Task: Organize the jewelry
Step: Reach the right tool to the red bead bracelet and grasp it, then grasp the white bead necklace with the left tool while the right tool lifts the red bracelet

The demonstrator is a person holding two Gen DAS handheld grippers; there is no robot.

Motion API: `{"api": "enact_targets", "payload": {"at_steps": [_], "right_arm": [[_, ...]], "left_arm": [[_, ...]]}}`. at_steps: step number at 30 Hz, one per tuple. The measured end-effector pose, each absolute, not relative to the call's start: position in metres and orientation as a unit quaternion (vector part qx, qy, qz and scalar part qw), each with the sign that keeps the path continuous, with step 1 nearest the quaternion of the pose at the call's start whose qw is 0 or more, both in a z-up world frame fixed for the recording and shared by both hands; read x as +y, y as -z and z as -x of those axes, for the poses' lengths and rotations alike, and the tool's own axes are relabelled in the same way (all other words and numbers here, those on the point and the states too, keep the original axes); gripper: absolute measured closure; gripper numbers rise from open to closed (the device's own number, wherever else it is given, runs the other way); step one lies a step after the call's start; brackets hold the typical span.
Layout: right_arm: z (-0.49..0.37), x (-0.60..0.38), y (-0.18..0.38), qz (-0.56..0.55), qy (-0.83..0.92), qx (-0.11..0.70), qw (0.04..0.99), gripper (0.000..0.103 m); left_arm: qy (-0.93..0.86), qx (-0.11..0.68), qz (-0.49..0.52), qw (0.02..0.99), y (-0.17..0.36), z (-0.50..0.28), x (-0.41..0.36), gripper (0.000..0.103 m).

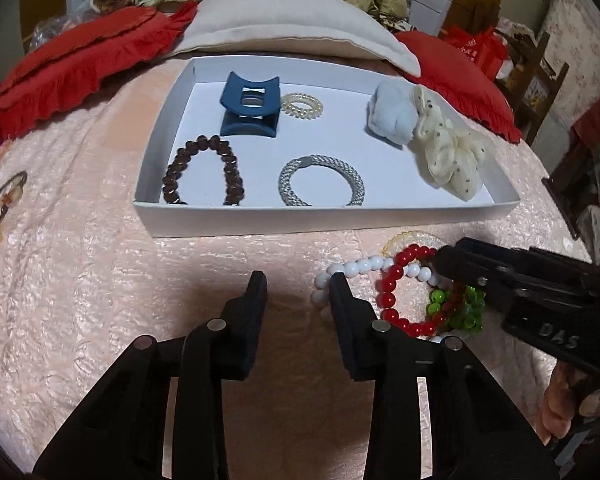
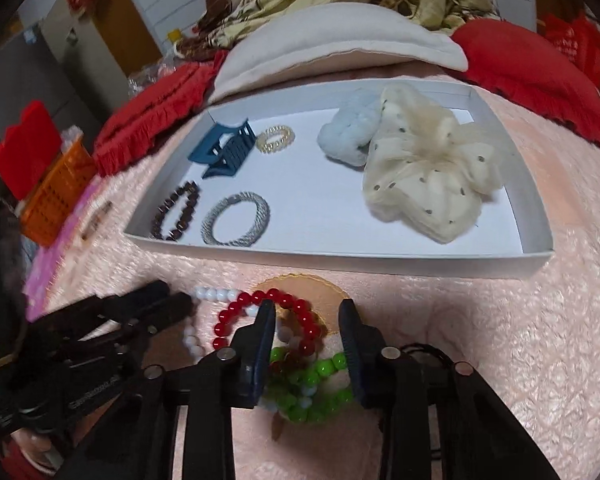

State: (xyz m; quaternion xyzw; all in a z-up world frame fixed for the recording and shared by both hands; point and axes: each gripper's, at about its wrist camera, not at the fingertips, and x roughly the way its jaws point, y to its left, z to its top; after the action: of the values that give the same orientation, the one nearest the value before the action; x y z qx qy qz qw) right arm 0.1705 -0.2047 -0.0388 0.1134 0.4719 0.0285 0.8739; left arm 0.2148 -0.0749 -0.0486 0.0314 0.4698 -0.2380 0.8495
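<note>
White tray (image 1: 260, 220) sits on pink bedspread (image 1: 80, 280); inside it: brown bead bracelet (image 1: 204, 172), silver woven bracelet (image 1: 322, 180), blue hair claw (image 1: 249, 106), clear coil hair tie (image 1: 302, 106), pale blue scrunchie (image 1: 392, 114), cream dotted scrunchie (image 1: 448, 156); pile of loose bracelets lies on bedspread just in front of tray: white bead bracelet (image 1: 356, 268), red bead bracelet (image 2: 292, 308), green bead bracelet (image 2: 316, 380), all overlapping; right gripper (image 2: 306, 312) has fingers spread, straddling red and green beads, nothing clamped; left gripper (image 1: 298, 284) has fingers parted over bare bedspread, its right fingertip touching white beads; red pillows (image 1: 60, 64) and beige pillow (image 1: 284, 28) lie behind tray.
</note>
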Motion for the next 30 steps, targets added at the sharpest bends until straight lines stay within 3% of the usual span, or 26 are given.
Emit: {"api": "enact_targets", "payload": {"at_steps": [4, 22, 27, 29, 30], "right_arm": [[-0.171, -0.201, 0.046, -0.091, -0.023, 0.473, 0.876, 0.074], [-0.148, -0.194, 0.048, -0.036, -0.010, 0.466, 0.884, 0.076], [-0.151, -0.186, 0.049, -0.025, 0.000, 0.456, 0.889, 0.076], [-0.153, -0.184, 0.049, -0.020, 0.001, 0.456, 0.890, 0.077], [-0.153, -0.182, 0.049, -0.016, 0.001, 0.455, 0.891, 0.081]], "left_arm": [[0.243, 0.470, -0.066, 0.846, 0.050, -0.207, -0.085, 0.095], [0.225, 0.467, -0.067, 0.853, 0.050, -0.197, -0.054, 0.093], [0.232, 0.453, -0.066, 0.858, 0.050, -0.193, -0.063, 0.078], [0.229, 0.447, -0.086, 0.861, 0.051, -0.189, -0.070, 0.079], [0.231, 0.446, -0.092, 0.860, 0.050, -0.188, -0.072, 0.089]]}}
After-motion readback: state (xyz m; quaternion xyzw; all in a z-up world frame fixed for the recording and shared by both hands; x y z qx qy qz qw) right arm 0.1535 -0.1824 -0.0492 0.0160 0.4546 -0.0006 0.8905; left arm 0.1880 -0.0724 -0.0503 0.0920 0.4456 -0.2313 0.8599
